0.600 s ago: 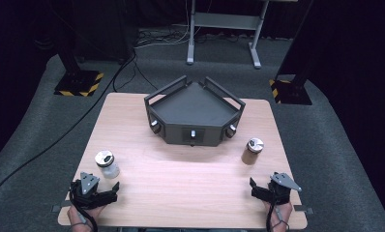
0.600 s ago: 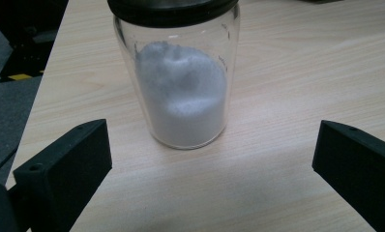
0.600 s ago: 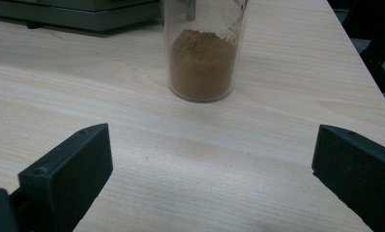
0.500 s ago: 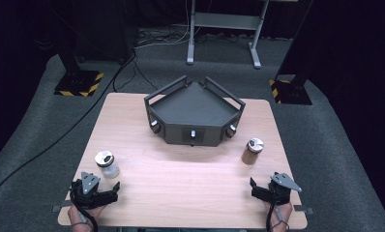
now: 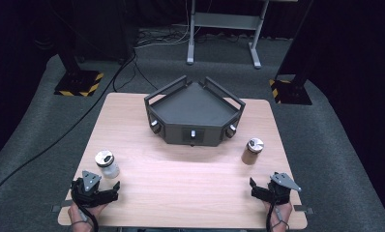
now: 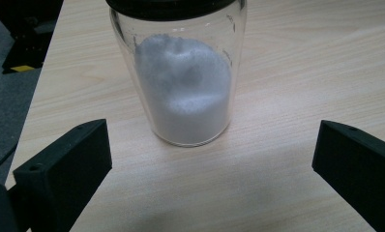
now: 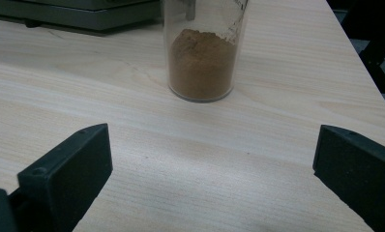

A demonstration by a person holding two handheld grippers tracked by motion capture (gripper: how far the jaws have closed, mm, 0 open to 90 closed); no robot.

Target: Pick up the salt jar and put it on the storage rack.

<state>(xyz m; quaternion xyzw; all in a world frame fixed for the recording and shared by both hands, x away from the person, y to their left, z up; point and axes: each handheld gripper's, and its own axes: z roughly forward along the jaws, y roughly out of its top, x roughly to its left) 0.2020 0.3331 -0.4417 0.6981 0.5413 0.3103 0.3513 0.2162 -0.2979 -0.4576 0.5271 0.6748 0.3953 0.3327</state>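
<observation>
Bare table [image 5: 181,179] between two jars [image 5: 106,163].

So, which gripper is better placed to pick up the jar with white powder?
Left. The left gripper sits right next to the white powder jar, jaws open and facing it. The right gripper is across the table, facing the brown powder jar.

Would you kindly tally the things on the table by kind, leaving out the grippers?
Jars: 2, one of white powder and one of brown powder
Black trays: 1
Total: 3
</observation>
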